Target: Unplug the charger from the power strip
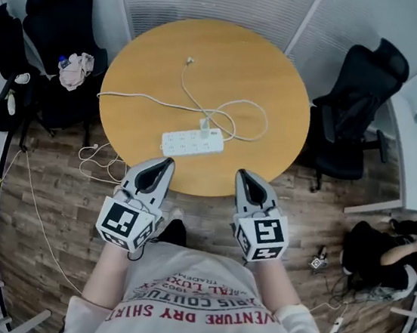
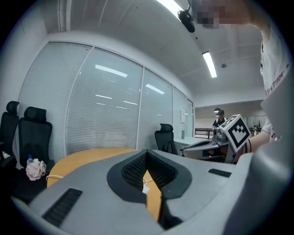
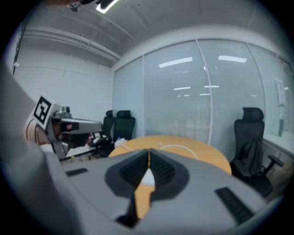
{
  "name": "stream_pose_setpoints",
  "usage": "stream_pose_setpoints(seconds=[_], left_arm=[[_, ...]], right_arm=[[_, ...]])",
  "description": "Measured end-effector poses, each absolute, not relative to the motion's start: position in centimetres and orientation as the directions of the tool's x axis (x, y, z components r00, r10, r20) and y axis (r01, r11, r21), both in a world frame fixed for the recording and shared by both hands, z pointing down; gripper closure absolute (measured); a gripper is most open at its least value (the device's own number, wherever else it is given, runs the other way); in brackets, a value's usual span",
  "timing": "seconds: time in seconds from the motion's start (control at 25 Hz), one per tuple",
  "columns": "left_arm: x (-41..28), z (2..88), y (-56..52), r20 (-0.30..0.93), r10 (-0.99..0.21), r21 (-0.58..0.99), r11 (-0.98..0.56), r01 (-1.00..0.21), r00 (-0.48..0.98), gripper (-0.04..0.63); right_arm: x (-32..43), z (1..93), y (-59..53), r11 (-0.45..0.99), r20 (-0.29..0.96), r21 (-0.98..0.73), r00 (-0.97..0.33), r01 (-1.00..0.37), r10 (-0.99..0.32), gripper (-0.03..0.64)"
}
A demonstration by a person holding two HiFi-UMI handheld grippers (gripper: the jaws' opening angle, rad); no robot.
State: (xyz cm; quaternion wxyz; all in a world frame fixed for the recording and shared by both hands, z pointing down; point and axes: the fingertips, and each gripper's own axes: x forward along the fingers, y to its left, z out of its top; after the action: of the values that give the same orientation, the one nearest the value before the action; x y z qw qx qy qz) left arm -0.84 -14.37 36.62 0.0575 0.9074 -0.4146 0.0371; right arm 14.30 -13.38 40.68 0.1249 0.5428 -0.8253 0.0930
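charger (image 1: 204, 132) sits in power strip (image 1: 188, 145) on table (image 1: 277, 79).

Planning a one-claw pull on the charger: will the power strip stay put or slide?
The strip looks slim and light on a smooth table, so it would probably slide or lift with the charger. Its slack cord likely anchors nothing; pinning it seems wise.

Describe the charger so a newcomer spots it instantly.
Find the round wooden table between the black office chairs; a white power strip lies near its front edge. The charger is the small white block standing up from the strip's right end, the only one on it, with a thin white cable looping away.
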Motion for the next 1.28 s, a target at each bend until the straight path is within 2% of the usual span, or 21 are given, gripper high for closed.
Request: stream_pose_setpoints(seconds=[0.36, 0.8, 1.04, 1.28], left_arm=[[-3.6, 38.4, -25.4, 0.157, -0.703, 0.087, -0.69, -0.719, 0.693, 0.565], [-2.5, 47.7, -27.4, 0.292, -0.639, 0.18, -0.694, -0.697, 0.712, 0.565], [-0.8, 54.0, -28.0, 0.428, -0.554, 0.202, -0.711, -0.673, 0.714, 0.565], [1.1, 62.1, -27.7, 0.651, -0.408, 0.193, -0.727, -0.66, 0.64, 0.565]], right_arm=[[12.6, 42.8, -23.4, 0.309, 0.377, -0.058, -0.307, -0.949, -0.874, 0.588], [11.0, 50.8, -27.0, 0.416, 0.58, -0.08, -0.382, -0.906, -0.72, 0.588], [10.4, 54.9, -28.4, 0.459, 0.641, -0.126, -0.425, -0.879, -0.639, 0.588], [10.2, 58.3, -28.4, 0.469, 0.685, -0.173, -0.448, -0.866, -0.575, 0.588]])
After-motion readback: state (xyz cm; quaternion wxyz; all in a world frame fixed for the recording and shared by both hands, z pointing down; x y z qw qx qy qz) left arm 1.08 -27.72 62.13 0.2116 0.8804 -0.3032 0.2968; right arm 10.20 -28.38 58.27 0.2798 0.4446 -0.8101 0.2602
